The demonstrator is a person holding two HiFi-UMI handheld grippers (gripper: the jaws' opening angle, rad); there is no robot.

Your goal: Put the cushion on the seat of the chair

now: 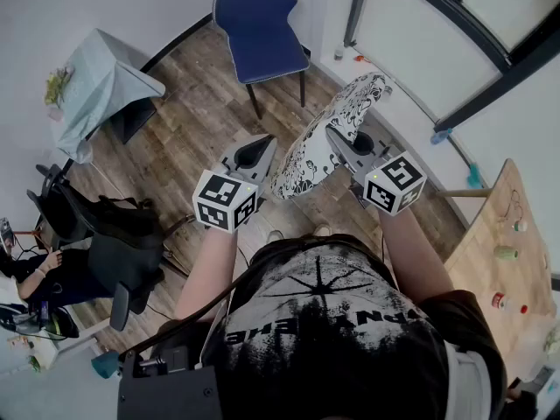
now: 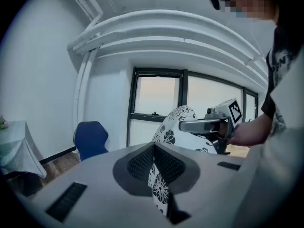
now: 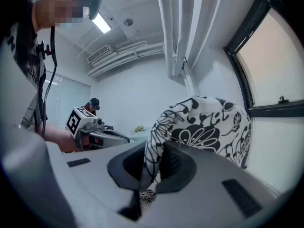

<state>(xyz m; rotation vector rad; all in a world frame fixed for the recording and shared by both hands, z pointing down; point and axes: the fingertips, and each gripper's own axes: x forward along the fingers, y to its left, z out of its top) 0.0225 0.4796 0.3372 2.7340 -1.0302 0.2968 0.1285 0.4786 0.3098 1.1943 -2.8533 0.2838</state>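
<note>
Place: a plain office-style workroom, sparsely furnished.
Floor: wood-look planks running between bare white walls.
Windows: tall panes in black frames along one side.
Ceiling: exposed white pipes and a strip light.
Seating: a blue chair by the wall and a black office chair.
Work surfaces: a cloth-draped tabletop with a small plant, and a wooden tabletop holding small items.
People: a seated person at the room's edge.

Soft daylight from window; ceiling lamp lit; gripper views fisheye, dark corners, foreground seemingly blurred.
</note>
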